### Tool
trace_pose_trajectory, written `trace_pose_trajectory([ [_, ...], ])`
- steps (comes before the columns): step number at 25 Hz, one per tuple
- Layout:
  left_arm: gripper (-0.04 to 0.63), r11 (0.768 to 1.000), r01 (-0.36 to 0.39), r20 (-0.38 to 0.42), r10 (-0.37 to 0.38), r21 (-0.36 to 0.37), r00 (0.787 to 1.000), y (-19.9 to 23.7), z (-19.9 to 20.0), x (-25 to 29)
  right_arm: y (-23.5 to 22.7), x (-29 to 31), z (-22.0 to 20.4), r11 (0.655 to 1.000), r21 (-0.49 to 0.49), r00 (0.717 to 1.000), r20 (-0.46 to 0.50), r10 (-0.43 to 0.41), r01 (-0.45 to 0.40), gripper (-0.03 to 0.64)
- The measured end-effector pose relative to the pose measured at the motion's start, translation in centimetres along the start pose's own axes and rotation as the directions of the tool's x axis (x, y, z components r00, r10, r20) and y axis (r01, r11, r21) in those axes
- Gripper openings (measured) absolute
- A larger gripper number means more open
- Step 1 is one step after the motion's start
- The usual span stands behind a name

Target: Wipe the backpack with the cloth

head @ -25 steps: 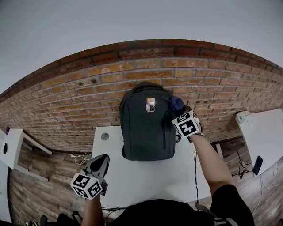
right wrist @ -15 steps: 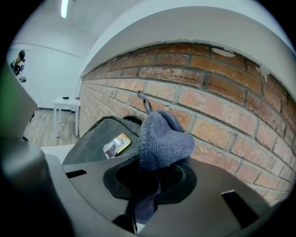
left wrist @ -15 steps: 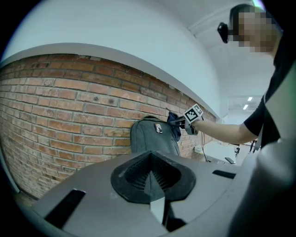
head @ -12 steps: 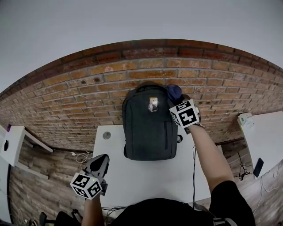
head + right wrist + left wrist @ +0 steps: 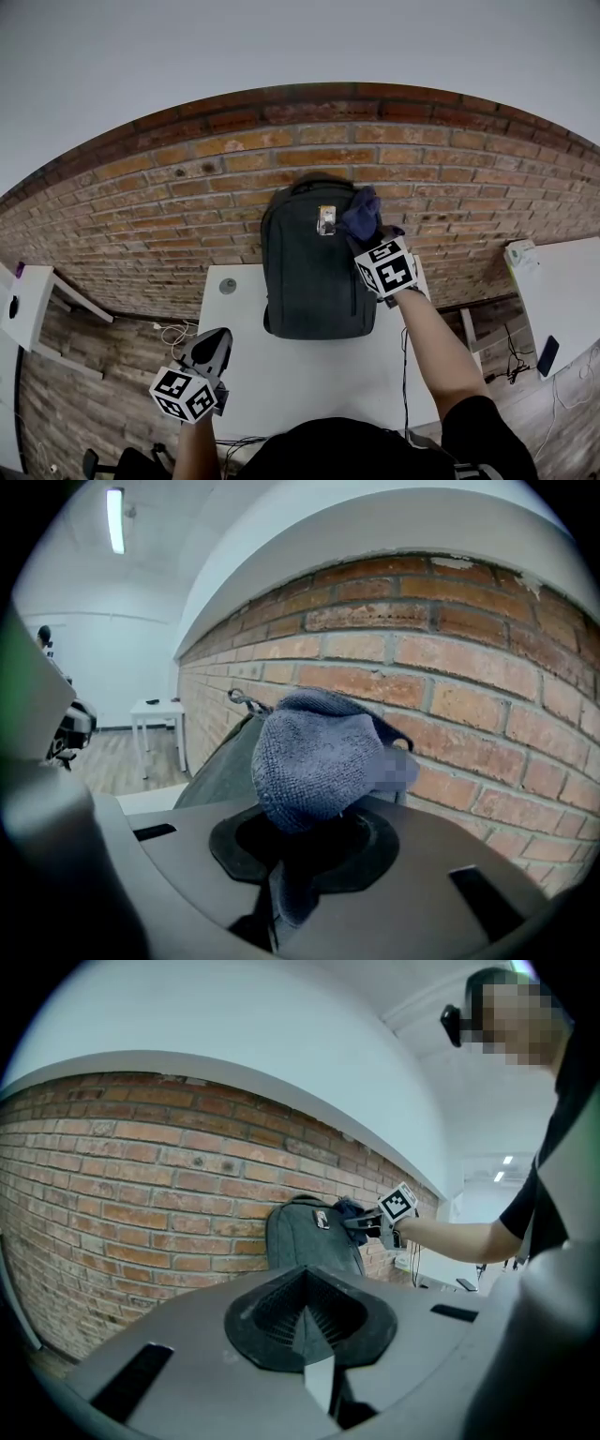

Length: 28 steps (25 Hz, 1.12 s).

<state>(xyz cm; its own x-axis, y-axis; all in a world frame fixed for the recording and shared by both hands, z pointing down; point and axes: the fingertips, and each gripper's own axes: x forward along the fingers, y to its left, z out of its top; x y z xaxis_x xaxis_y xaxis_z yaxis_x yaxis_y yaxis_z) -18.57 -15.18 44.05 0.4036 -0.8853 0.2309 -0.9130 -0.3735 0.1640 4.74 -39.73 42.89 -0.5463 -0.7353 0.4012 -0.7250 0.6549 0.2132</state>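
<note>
At centre frame the backpack [image 5: 314, 272] stands on the bench [image 5: 309, 375], my right gripper [image 5: 364, 232] clamping the cloth [image 5: 361, 214], seemingly soft and light, by its bunched middle at the bag's upper right, left gripper [image 5: 216, 342] closed, empty, lower left.

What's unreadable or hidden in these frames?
- Head view: badge on the backpack, too small to read.
- Head view: round thing on the table, too small to identify.
- Right gripper view: whether the cloth touches the backpack, hidden by the cloth itself.
- All views: backpack's rear, against the brick wall.
</note>
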Motion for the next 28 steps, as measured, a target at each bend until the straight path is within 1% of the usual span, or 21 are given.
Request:
trace_pose_trajectory([
  [6, -0.005, 1.000, 0.015, -0.004, -0.015, 0.006, 1.000, -0.6, -0.1, 0.3, 2.7, -0.3, -3.5, 0.999, 0.009, 0.998, -0.044, 0.042, -0.042, 0.064],
  [10, -0.005, 1.000, 0.019, -0.008, -0.019, 0.009, 1.000, -0.9, -0.1, 0.4, 3.9, -0.6, -5.6, 0.998, 0.025, 0.997, -0.060, 0.054, -0.052, 0.064],
  [18, -0.005, 1.000, 0.012, -0.009, -0.012, 0.011, 1.000, -1.0, 0.0, 0.3, 6.6, -1.3, -9.1, 0.994, 0.053, 0.991, -0.086, 0.098, -0.094, 0.064],
  [28, -0.006, 1.000, 0.019, -0.016, -0.019, 0.017, 1.000, -1.6, 0.1, 0.7, 8.9, -2.3, -13.2, 0.987, 0.094, 0.982, -0.126, 0.143, -0.132, 0.064],
])
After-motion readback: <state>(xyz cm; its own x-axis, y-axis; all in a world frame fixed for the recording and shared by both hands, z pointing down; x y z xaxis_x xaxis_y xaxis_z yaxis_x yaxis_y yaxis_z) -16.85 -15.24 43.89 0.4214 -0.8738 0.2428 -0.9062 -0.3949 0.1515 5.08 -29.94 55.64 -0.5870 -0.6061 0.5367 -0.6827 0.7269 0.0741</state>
